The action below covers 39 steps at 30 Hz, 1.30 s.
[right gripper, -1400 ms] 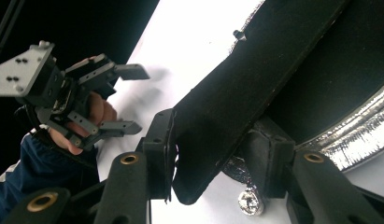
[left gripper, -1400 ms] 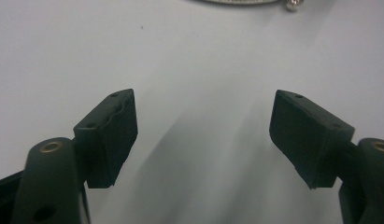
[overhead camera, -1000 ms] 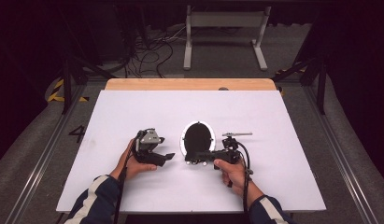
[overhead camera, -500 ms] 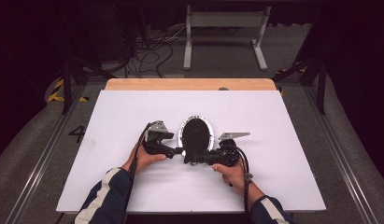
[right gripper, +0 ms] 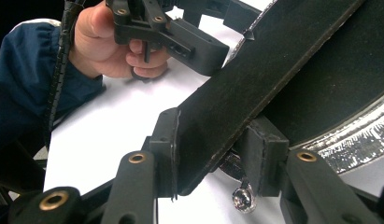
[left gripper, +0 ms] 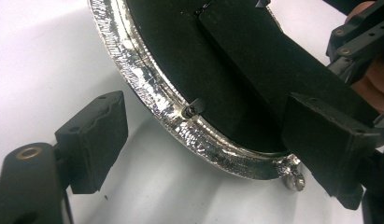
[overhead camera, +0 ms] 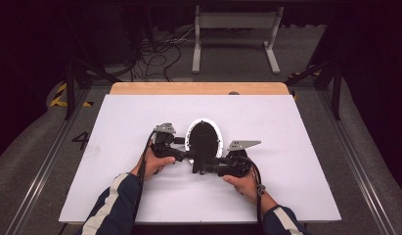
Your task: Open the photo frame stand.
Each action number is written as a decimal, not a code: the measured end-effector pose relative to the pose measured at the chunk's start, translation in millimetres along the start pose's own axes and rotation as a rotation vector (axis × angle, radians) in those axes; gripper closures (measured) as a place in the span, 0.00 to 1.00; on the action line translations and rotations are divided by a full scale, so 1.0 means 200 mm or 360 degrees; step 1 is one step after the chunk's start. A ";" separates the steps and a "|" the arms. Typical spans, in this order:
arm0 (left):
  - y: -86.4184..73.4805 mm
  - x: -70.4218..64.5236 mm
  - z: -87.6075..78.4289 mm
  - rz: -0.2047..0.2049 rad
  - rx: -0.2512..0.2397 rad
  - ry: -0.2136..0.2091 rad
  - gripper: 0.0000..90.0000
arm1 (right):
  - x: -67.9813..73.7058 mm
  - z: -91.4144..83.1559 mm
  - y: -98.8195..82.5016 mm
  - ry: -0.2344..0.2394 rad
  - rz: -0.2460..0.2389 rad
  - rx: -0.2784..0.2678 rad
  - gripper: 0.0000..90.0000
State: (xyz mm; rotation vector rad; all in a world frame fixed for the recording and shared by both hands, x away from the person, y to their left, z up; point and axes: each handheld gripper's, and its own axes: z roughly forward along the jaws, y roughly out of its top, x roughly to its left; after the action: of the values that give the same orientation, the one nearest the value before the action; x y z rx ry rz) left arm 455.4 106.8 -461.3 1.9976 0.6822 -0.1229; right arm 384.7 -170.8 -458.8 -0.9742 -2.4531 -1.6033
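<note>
I see an oval mirror [overhead camera: 204, 138] lying back-side up near the middle of the white surface [overhead camera: 286, 127], black backing facing the camera, bright silvery rim [left gripper: 147, 93] around it. Its long axis runs away from me, the narrow far end pointing toward the wooden edge [overhead camera: 198, 88] of the surface, the near end pointing at my hands.

A flat black stand flap [right gripper: 255, 79] runs along the back, along the long axis, down to the near end.

My right gripper [overhead camera: 207, 169] comes in from the right at the mirror's near end. In the right gripper view its two pads [right gripper: 262, 154] are clamped on the flap's lower end, one on each face; the grip is firm. A small silver knob [right gripper: 243, 198] hangs just below the flap.

My left gripper [overhead camera: 189, 155] sits at the mirror's left near rim. Its jaws have just been opening; in the left gripper view they stand wide, one pad [left gripper: 94, 140] over bare surface left of the rim, the other over the backing. The rim passes between them, but neither pad presses on it.

Both hands rest low on the surface, mirror between them.
</note>
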 end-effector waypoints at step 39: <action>0.04 -0.16 -0.10 0.0299 -0.0046 -0.0030 0.75 | 0.02 -0.01 -0.02 -0.0047 -0.0034 0.0114 0.87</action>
State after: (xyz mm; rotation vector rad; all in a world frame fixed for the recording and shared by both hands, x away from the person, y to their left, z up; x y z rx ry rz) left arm 427.9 107.7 -433.7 2.0192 0.4784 -0.0192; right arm 379.3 -172.2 -458.6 -0.9718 -2.5297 -1.5061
